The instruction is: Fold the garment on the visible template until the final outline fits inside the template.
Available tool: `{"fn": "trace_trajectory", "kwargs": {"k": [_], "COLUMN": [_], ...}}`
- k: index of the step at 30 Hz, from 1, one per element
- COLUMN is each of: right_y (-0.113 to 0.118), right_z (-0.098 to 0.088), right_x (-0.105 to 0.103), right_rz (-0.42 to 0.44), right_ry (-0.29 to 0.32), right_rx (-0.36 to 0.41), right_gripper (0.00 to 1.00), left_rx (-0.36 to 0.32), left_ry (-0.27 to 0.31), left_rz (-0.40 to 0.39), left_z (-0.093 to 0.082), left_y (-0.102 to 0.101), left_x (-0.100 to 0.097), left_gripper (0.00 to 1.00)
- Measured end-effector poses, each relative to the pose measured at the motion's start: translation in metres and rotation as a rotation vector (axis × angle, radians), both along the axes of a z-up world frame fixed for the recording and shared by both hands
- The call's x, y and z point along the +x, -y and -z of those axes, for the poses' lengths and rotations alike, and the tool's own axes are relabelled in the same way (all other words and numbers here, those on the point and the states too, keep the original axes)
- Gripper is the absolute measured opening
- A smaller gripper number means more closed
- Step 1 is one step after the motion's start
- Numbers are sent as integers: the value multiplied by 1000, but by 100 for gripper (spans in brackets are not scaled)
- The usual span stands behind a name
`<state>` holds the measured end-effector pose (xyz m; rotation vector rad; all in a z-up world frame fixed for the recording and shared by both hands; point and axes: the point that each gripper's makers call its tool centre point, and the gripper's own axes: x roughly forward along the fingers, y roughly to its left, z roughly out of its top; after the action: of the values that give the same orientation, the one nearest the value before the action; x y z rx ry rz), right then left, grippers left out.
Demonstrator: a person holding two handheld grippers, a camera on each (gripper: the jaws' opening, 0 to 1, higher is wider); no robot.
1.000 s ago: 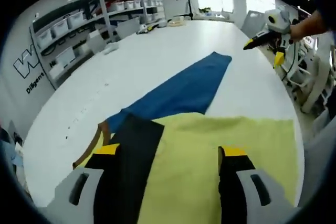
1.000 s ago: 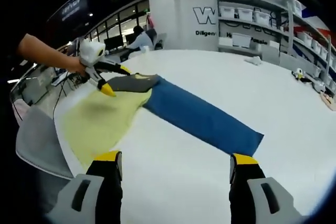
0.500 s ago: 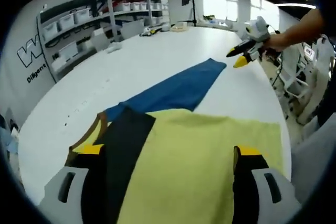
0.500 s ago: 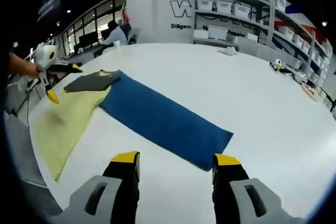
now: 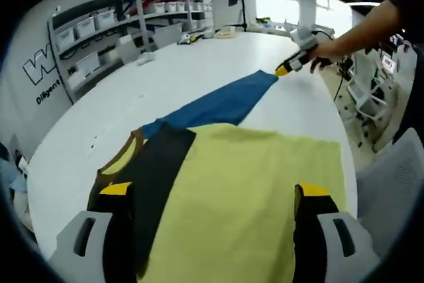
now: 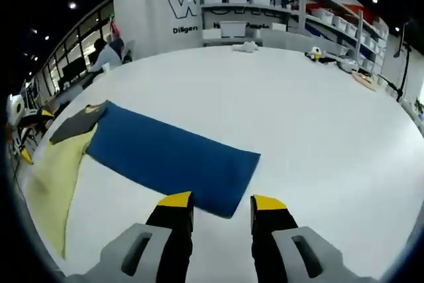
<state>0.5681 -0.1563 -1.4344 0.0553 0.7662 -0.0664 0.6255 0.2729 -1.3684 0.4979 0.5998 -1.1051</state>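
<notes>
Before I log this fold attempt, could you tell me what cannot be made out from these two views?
- Garment: its near edge is cut off at the bottom of the left gripper view, behind the left claw.
- Blue cloth: how far it runs under the garment is hidden.
- Right claw: whether its tips touch the cloth's end cannot be told.
- Template: no outline can be made out on the white table.

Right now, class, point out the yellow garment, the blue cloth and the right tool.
yellow garment (image 5: 252, 183): left gripper view, middle of its flat yellow body.
blue cloth (image 6: 165, 157): right gripper view, centre of the strip.
right tool (image 6: 221, 201): right gripper view, midway between its yellow tips.
</notes>
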Motion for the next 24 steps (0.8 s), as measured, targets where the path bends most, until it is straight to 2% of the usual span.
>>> {"fn": "trace_trajectory", "kwargs": {"k": [2,5,9,12,15,17,19,21,24], "right_y": [2,2,3,6,-2,-4,-7,-9,-12], "right_z": [5,8,14,17,18,16,14,13,1], "right_x": [2,4,5,9,11,11,12,12,17], "right_rz": [5,40,59,36,29,25,1,-5,-8], "right_ry": [-19,-21,-36,-31,-31,-36,-66,-100,-79], "right_rx": [-13,24,23,-48,-40,-46,-50,-44,-44], "right_gripper": [25,22,21,15,7,5,0,0,0], "left_rx": [-4,-7,-13,-13,-10,-6,-4,-7,-14], "left_ry": [1,3,9,6,5,2,2,1,5], "left_rz": [-2,-5,-21,-38,-55,-67,-83,-91,-100], "left_z": [-3,-8,-13,-14,-13,-12,-13,-14,-16], "left_y": [-3,-10,-19,-28,-41,-48,-56,-60,-65], "left_x": [-3,-7,-9,-13,-16,-16,-16,-17,-18], "left_gripper": [99,98,98,97,97,97,96,96,96]}}
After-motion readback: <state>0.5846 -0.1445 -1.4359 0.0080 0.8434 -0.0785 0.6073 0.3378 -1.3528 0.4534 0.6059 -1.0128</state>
